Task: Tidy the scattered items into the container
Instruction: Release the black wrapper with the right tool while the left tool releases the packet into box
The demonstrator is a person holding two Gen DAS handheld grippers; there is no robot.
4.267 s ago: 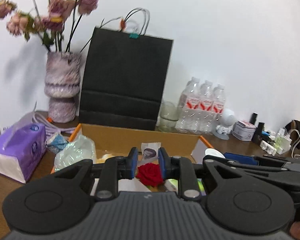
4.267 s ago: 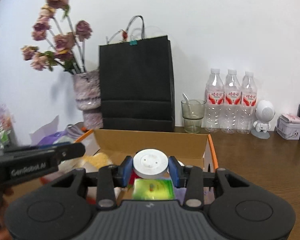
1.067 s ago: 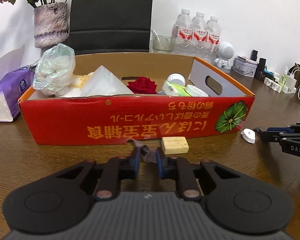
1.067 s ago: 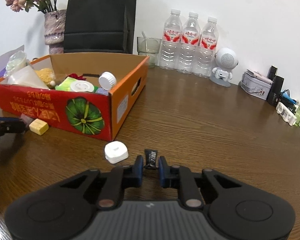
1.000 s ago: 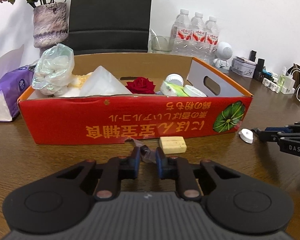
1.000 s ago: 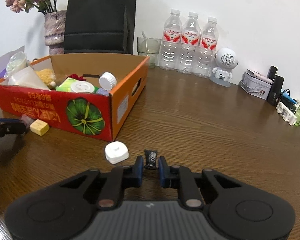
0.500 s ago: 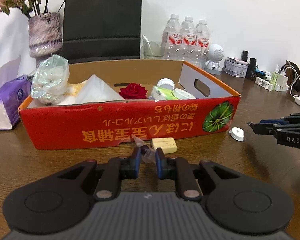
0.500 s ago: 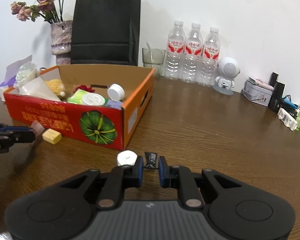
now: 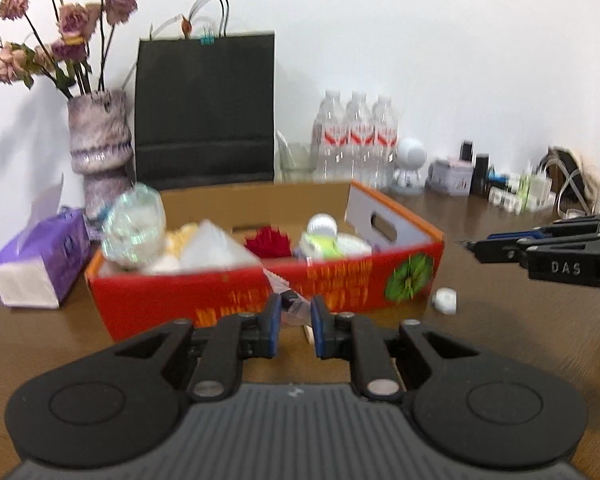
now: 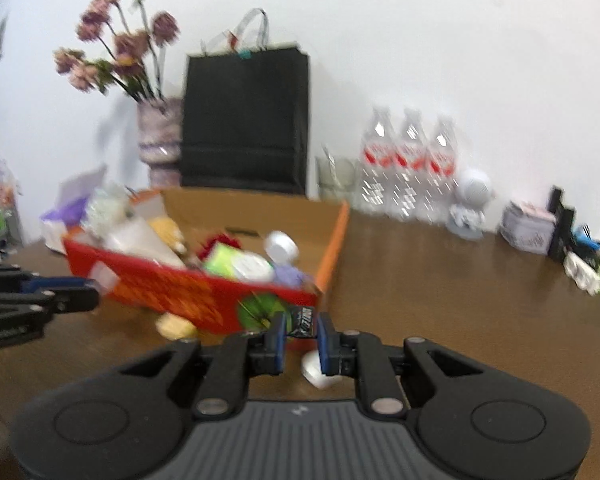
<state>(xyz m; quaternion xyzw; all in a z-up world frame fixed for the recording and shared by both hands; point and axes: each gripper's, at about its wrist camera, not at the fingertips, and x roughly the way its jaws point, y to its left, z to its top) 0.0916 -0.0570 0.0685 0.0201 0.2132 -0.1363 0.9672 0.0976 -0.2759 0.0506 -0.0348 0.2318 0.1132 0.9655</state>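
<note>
Each hand-held gripper is clamped on a scrap to go over the wall of the red box [image 9: 204,292]: the left hand-held gripper [image 9: 293,312] pinches a clear wrapper [image 9: 290,306], the right hand-held gripper [image 10: 301,330] a black sachet [image 10: 300,322] (a white cap [image 9: 445,300] lies on the tabletop [image 10: 460,300] beside the box).

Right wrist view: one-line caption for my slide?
Right gripper carries a small black packet toward the red box.

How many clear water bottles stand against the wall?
3. The water bottles stand side by side at the back of the table, between the drinking glass and the white robot figurine: left, middle, right.
</note>
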